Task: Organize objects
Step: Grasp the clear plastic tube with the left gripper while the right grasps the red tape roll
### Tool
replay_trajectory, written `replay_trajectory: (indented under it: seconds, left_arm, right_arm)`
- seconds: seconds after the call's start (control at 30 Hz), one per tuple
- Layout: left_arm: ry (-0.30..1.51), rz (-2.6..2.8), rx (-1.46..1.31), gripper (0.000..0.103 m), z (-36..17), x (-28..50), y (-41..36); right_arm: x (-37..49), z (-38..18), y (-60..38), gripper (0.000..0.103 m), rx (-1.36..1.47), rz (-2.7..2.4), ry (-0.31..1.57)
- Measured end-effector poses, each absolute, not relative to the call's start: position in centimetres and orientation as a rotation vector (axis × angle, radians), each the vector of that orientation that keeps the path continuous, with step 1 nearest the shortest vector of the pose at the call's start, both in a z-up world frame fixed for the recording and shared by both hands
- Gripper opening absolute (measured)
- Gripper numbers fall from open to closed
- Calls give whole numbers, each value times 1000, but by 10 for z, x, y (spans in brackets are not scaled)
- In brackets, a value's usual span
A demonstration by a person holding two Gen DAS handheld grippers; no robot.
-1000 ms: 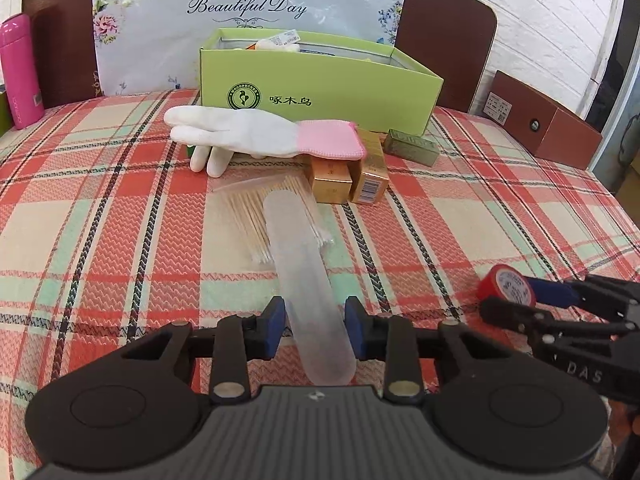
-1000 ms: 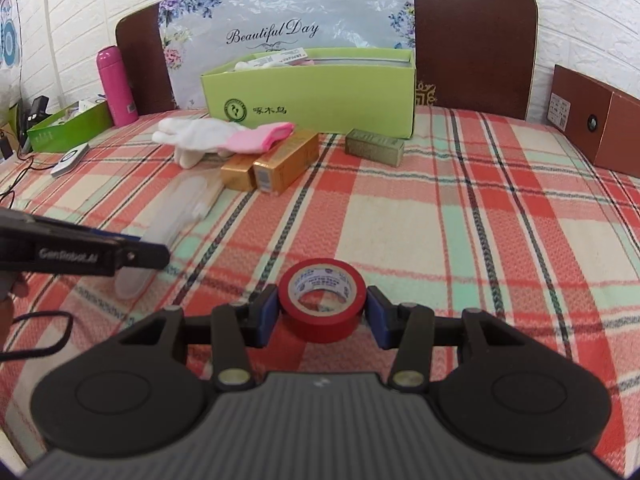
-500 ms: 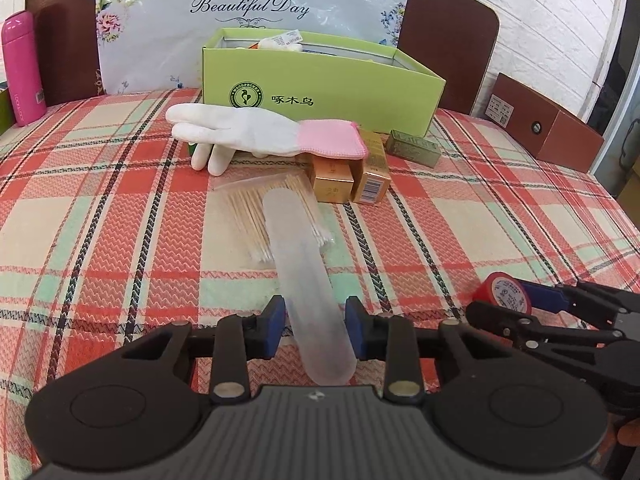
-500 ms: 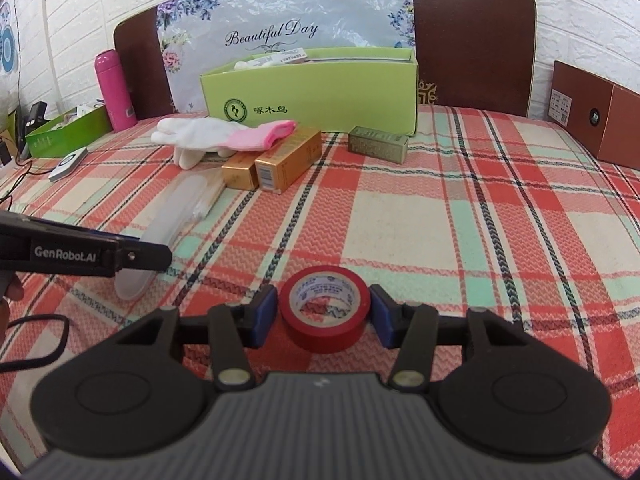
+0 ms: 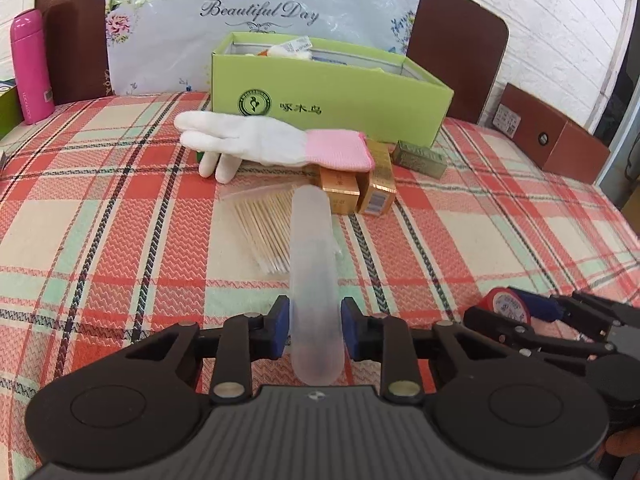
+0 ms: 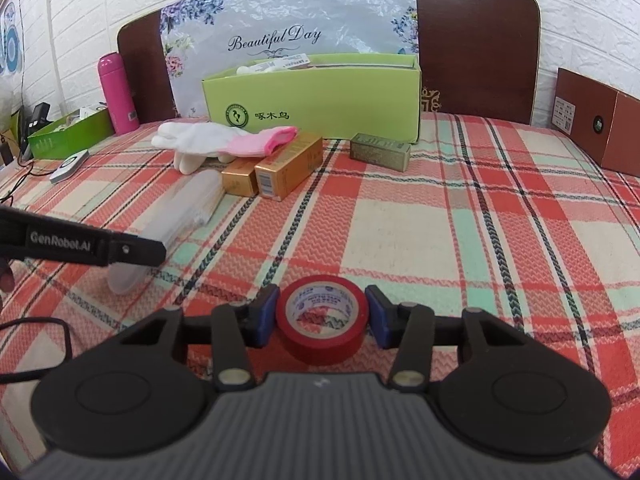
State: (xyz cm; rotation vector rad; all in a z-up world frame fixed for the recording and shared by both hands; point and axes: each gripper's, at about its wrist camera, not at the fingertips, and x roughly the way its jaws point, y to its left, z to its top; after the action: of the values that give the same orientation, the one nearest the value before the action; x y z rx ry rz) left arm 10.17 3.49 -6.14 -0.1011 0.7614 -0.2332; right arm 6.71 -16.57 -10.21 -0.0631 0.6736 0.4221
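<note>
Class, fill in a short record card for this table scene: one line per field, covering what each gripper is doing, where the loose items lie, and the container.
Left gripper: open, fingers either side of the frosted translucent plastic case, not clamped.
Right gripper: open, straddling the red roll of tape on the plaid tablecloth.
Container: light green cardboard box, open-topped, some items already inside.
Loose items: white glove with pink cuff draped over two gold cartons; bag of wooden sticks beside the case.
Background: pink flask.

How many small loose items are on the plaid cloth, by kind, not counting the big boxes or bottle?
Gloves: 1
Gold cartons: 2
Olive box: 1
Toothpick bags: 1
Frosted cases: 1
Red tape rolls: 1
Total: 7
</note>
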Motion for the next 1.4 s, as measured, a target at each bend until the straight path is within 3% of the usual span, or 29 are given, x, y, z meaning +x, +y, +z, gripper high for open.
replay_trajectory:
  seconds: [0.27,0.33,0.47,0.57,0.8,0.9,1.07,1.1,1.13,1.3,1.4]
  left_arm:
    - [650,-243,-121,27,-23,96,45]
    - [612,-260,-128,10,-10,96,48]
    - [560,-247,-71,10,5,93,51]
    - [639,-258,-23,10,-12,94,50]
    - [799,-193,40,36,-70,104,48]
    - [794,-222,19,54,-69,106,50]
    - [781,-191,31,53,-70,116,43]
    - [780,-193,27,50,-70,118,42]
    - [781,-198,20,39,-69,119,42]
    - [793,-215,0,11,-67,122,42]
    - [783,-216,-19,11,-62,119,44]
  right_arm:
    - [72,-77,-170,46,-53,442,602]
    - [75,-67,-171,46,-51,450,566]
    - [83,-49,-171,46,-50,453,508]
    - [85,-49,-170,46,-50,460,511]
    - [77,-80,-168,46,-45,467,623]
    - [79,-92,-172,46,-44,454,678]
    - [73,-102,-177,49,-42,433,698]
    - [71,-101,-178,51,-47,435,698]
    - [69,-101,-179,52,-51,430,696]
    - [65,-102,-181,51,-72,429,697]
    - [64,-102,-177,46,-99,435,686]
